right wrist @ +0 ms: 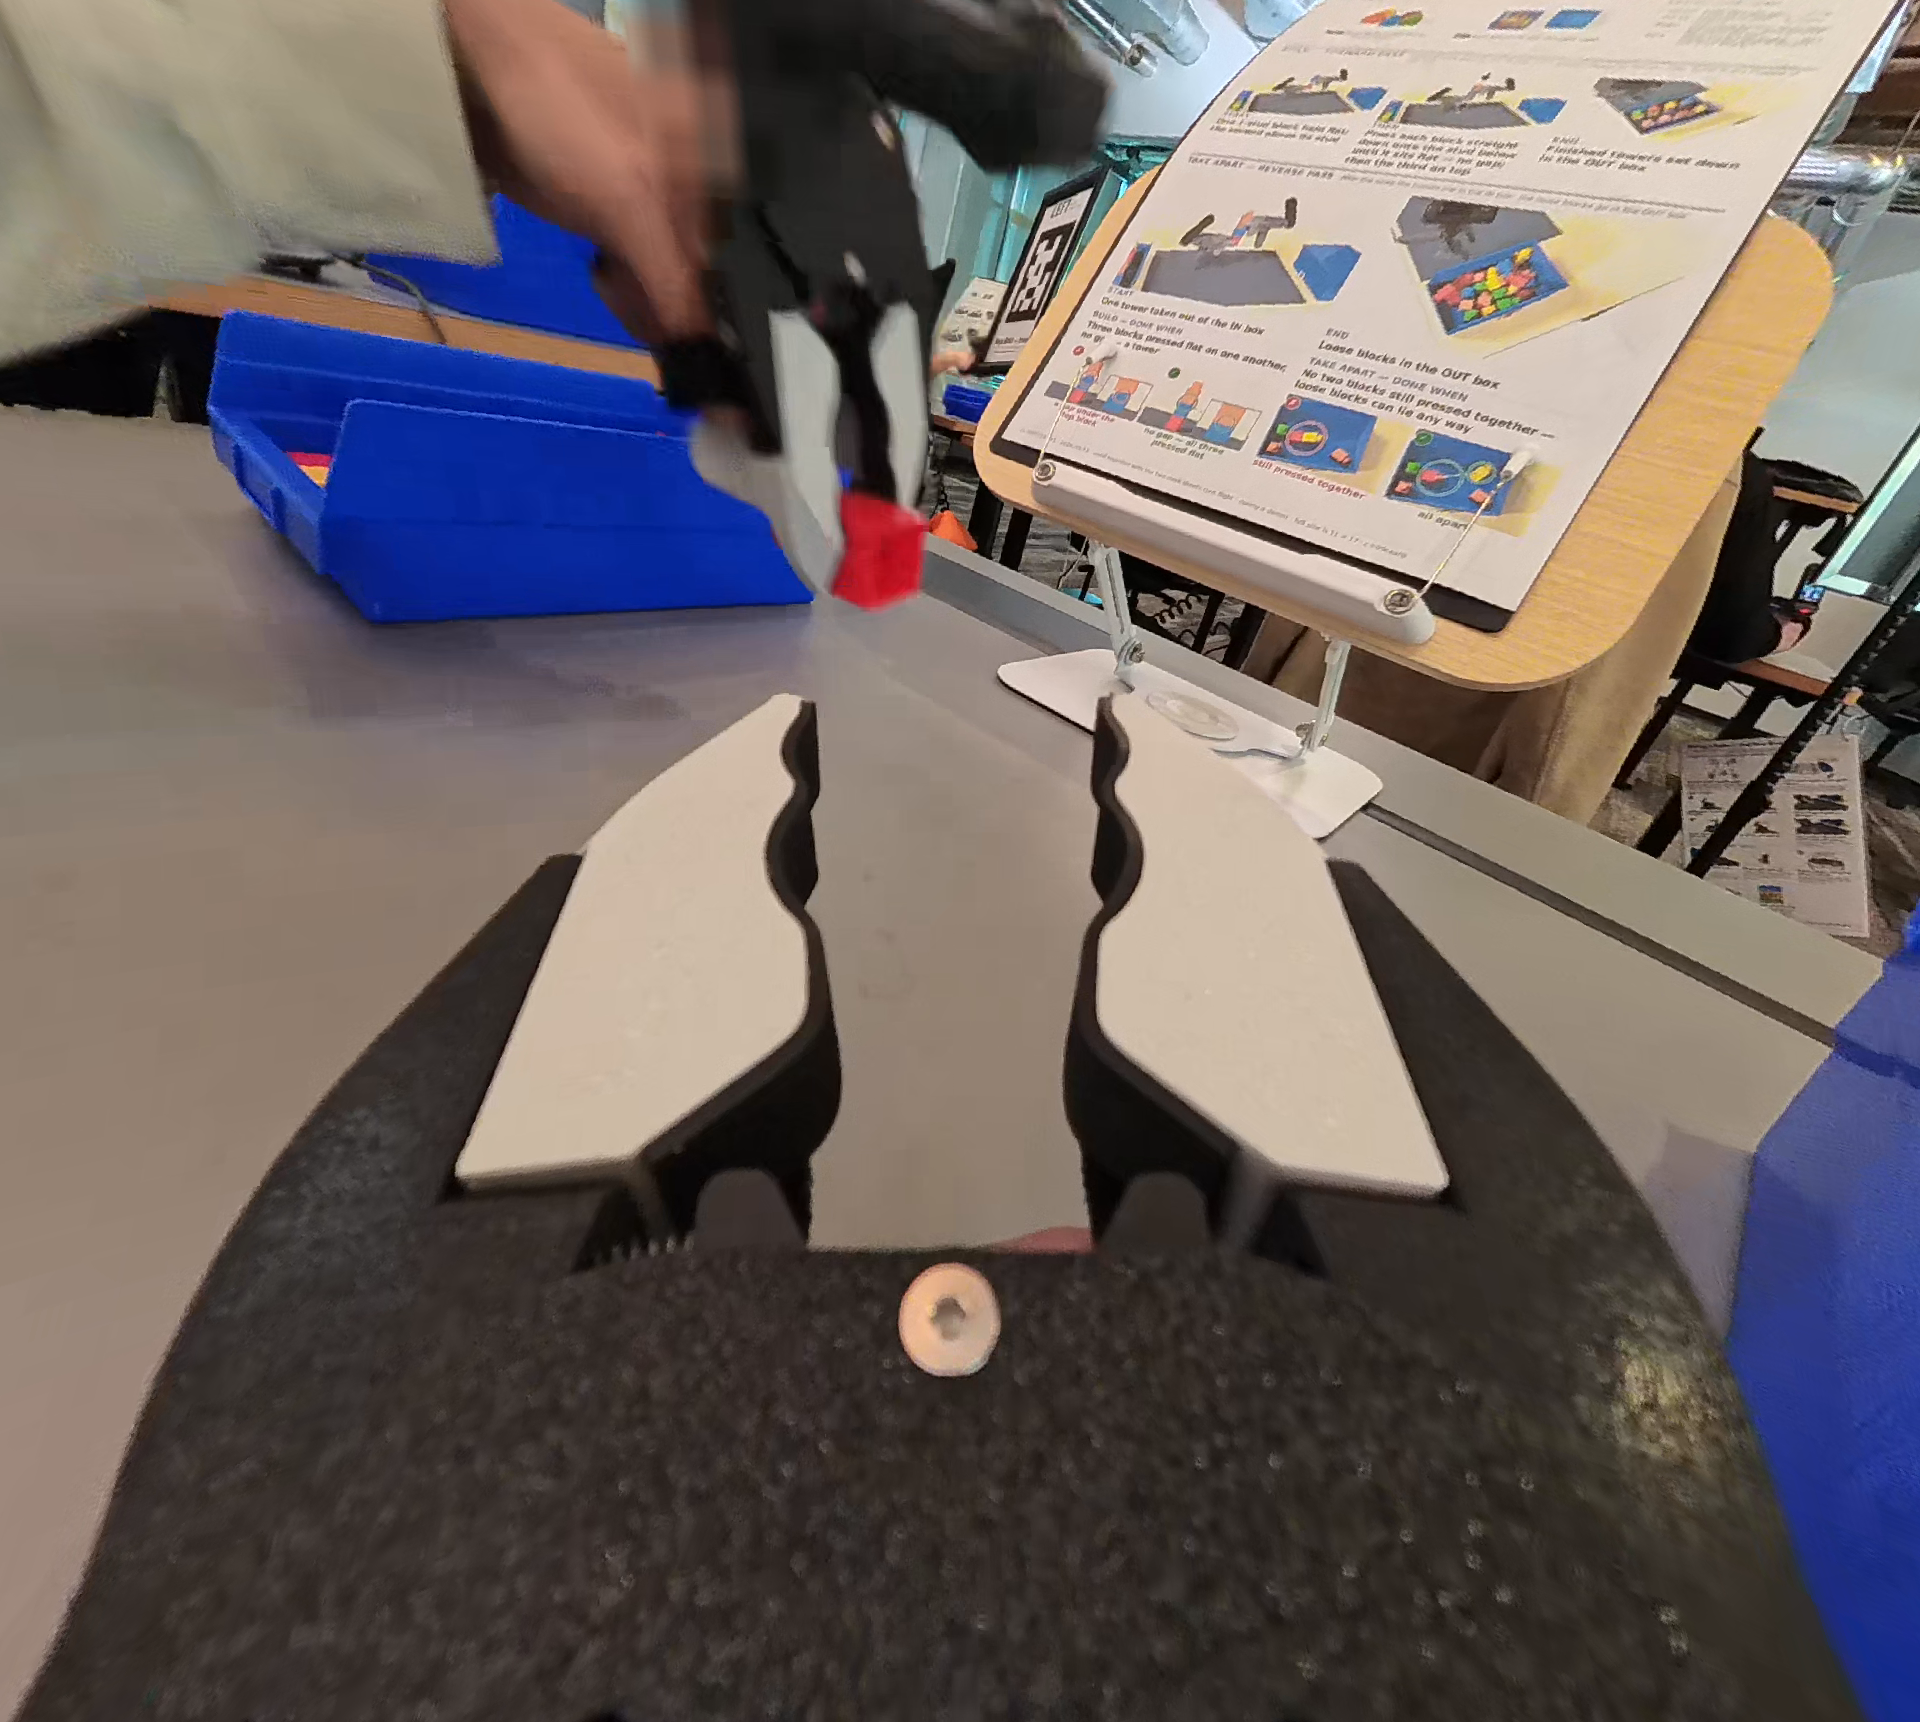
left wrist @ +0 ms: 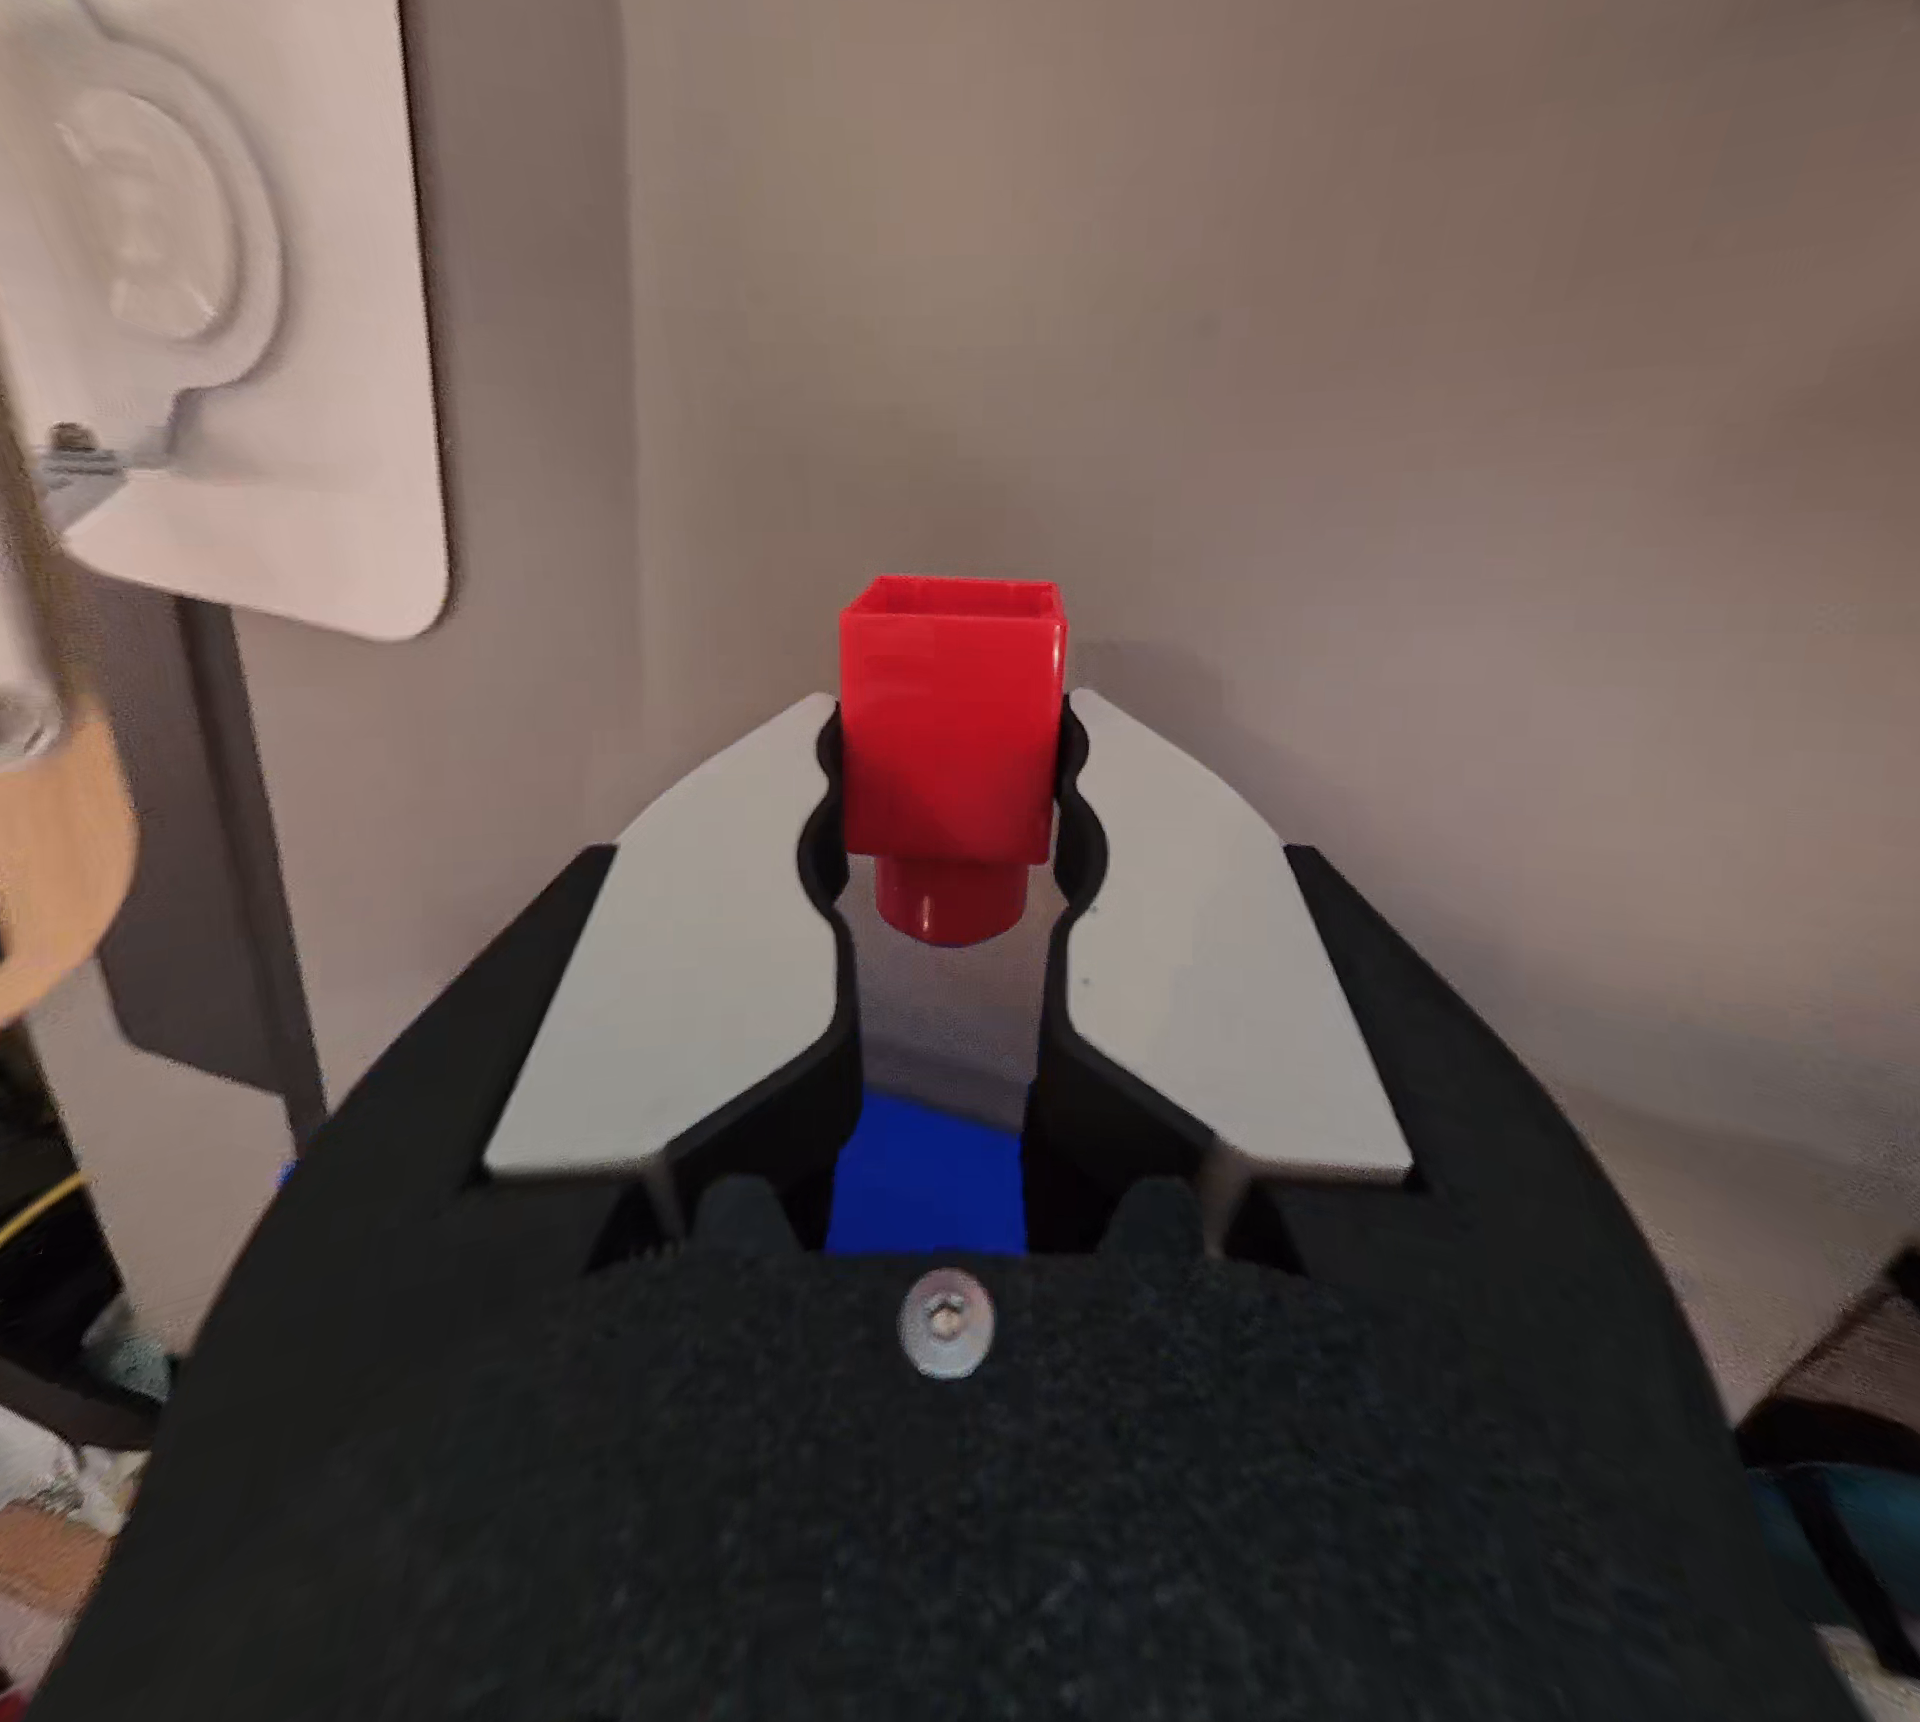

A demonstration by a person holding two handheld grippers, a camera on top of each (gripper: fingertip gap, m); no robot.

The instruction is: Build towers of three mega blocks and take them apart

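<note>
The right gripper (right wrist: 951, 768) hangs low over the grey counter (right wrist: 312, 841), its jaws standing apart with only bare counter between them. That reads as a waiting hand: open and pointed across the work area, it is ready to take or steady a block once one is brought over.

Beyond its jaws and to their left, the left gripper (right wrist: 831, 519) is held up off the counter by a person's hand (right wrist: 613, 145) in a pale sleeve. Its jaws are clamped on a red block (left wrist: 948, 737), both black pads (left wrist: 826, 799) pressing the block's two flat sides. In the left wrist view the block's stud points back toward the camera and its hollow end faces away, so the grip on the sides probably keeps both mating ends free for pressing onto another block.

Behind the left gripper's jaws sits a blue box (right wrist: 499, 488) with a few coloured blocks just visible inside; it looks like the source of the loose blocks.

Farther off, right of the jaws, an instruction sheet (right wrist: 1455, 249) leans on a white stand (right wrist: 1195, 716), tilted toward the worker for easy reading.

No tower stands on the counter yet.
</note>
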